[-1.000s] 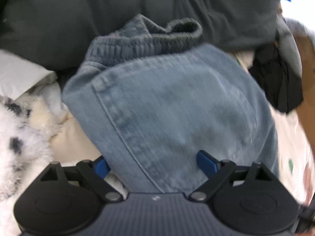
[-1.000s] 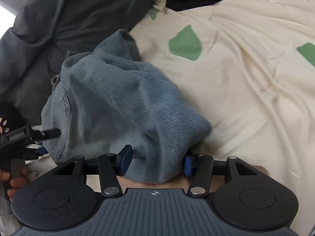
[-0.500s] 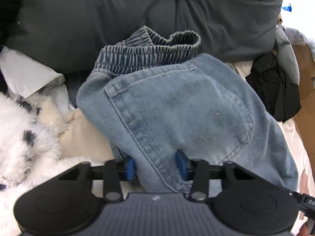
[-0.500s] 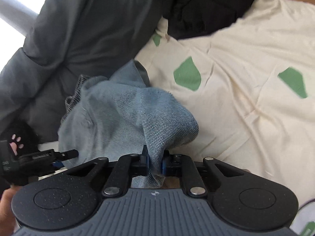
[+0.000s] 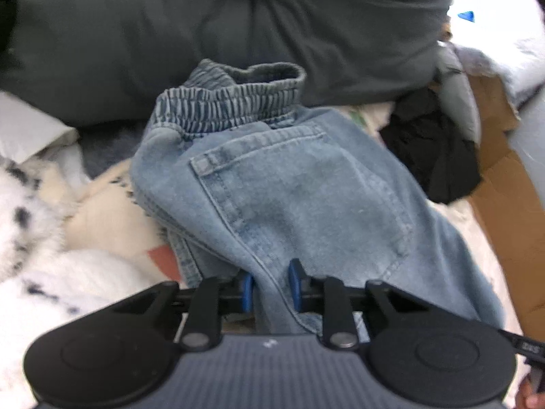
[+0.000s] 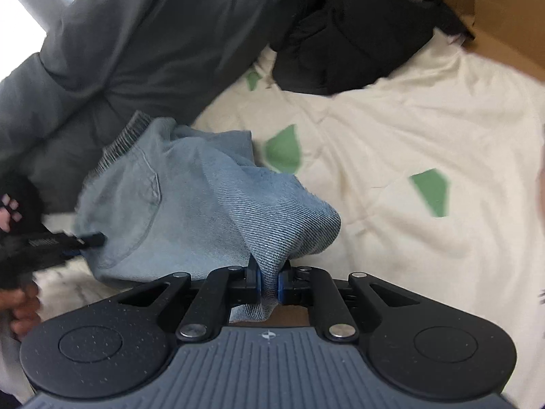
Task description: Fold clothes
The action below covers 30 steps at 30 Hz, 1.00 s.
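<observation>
Light blue jeans point(image 5: 306, 187) lie bunched on the bed, elastic waistband toward the far side and a back pocket facing up. My left gripper point(image 5: 269, 288) holds a fold of denim at the near edge; its jaws are closing and the blue pads press the cloth. In the right wrist view the jeans point(image 6: 190, 211) hang in a peak from my right gripper point(image 6: 269, 281), whose jaws are closing tight on a pinch of denim. The left gripper's finger point(image 6: 90, 238) shows at the garment's left edge, with a hand point(image 6: 20, 306) behind it.
A dark grey duvet point(image 5: 238, 27) fills the far side. A black garment point(image 6: 351, 41) and a cardboard box point(image 6: 494, 17) lie at the far right. A white fluffy spotted blanket point(image 5: 27, 221) is on the left. The cream sheet with green patches point(image 6: 408, 129) spreads to the right.
Both grippers went from standing wide around the jeans to pinching folds of denim. Both have risen, and the cloth is drawn up into peaks.
</observation>
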### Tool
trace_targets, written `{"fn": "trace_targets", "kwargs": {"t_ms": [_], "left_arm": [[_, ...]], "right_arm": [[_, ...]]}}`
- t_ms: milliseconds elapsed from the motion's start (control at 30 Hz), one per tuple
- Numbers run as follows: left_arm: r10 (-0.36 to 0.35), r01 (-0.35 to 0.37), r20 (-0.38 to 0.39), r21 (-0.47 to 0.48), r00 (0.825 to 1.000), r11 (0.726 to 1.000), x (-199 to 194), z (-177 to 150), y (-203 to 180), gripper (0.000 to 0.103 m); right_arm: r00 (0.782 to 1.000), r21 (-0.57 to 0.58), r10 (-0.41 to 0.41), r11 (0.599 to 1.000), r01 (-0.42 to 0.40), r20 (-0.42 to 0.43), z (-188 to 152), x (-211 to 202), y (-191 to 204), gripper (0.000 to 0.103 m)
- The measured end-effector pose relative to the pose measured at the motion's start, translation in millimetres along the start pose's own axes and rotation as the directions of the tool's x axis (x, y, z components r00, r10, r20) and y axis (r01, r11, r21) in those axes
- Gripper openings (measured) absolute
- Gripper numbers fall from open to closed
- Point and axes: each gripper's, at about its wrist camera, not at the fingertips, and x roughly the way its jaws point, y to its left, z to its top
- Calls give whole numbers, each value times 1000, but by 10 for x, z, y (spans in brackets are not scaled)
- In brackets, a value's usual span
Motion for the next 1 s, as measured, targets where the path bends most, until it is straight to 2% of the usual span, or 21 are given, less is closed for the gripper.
{"fn": "trace_targets", "kwargs": {"t_ms": [167, 333, 433, 500, 600, 700, 767, 867, 900, 967, 1000], "left_arm": [[-30, 31, -28, 22, 999, 999, -9, -87, -151, 23], [-61, 66, -66, 91, 996, 994, -57, -190, -290, 24], [-96, 106, -96, 110, 991, 988, -65, -236, -314, 24], [-93, 105, -112, 109, 989, 989, -50, -249, -315, 26], [-76, 91, -131, 107, 988, 990, -38, -261, -310, 30], [-89, 106, -140, 121, 986, 987, -103, -262, -292, 38], [-88, 108, -151, 128, 985, 986, -127, -269, -277, 47], [-78, 101, -162, 137, 984, 985, -150, -308, -270, 47], [-73, 96, -162, 137, 984, 986, -156, -319, -273, 47], [-69, 90, -153, 138, 986, 986, -183, -332, -272, 48], [-67, 90, -154, 141, 986, 986, -184, -341, -273, 49]], "right_arm": [[998, -58, -22, 998, 18, -59, -43, -202, -140, 5], [991, -34, -75, 997, 71, -115, -36, -441, -421, 0], [990, 16, -67, 997, 70, -121, 8, -552, -635, 0], [991, 8, -66, 998, 67, -114, 6, -580, -668, 0], [992, -20, -75, 997, 73, -104, -13, -579, -648, 0], [992, -47, -101, 994, 98, -69, 0, -675, -640, 0], [991, -51, -118, 992, 114, -70, 29, -744, -689, 0], [987, -35, -141, 990, 138, -82, 75, -837, -814, 0], [983, -40, -163, 986, 160, -87, 81, -882, -869, 0], [959, -62, -275, 961, 270, -76, 68, -998, -1005, 0], [952, -25, -295, 956, 294, -86, 71, -1074, -1165, 0]]}}
